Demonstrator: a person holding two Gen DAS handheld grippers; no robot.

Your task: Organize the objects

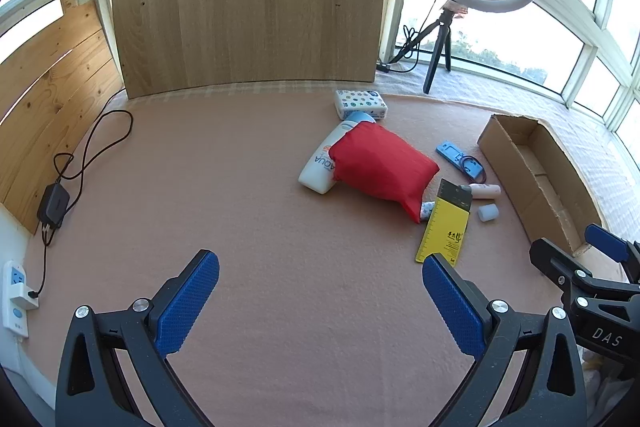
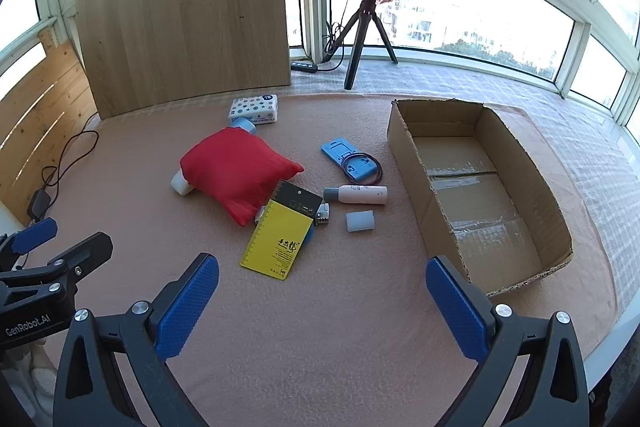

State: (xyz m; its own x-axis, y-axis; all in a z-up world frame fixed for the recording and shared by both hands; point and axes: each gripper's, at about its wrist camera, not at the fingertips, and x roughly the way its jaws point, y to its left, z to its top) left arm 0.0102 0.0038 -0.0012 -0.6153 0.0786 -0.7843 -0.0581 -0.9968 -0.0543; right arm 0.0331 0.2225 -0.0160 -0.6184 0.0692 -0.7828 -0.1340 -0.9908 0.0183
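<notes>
A pinkish felt-covered table (image 2: 320,307) stands in a glazed bay, and on it sit an open cardboard box (image 2: 532,187), empty and off to the right, then a red pouch (image 2: 236,167) slumped over a white bottle (image 1: 320,163), a yellow card pack (image 2: 276,239), a blue phone case (image 2: 348,159), a small pink bottle (image 2: 360,194) and a white cap (image 2: 360,221). The left gripper (image 1: 320,303) and right gripper (image 2: 322,303) both hang with jaws spread wide and nothing between them, the clutter well ahead of the tips and the box just beside the right one. The likely trouble is the overlap: pulling the pouch could drag or roll the bottle under it, and the flat card offers little edge for a clean pinch.
</notes>
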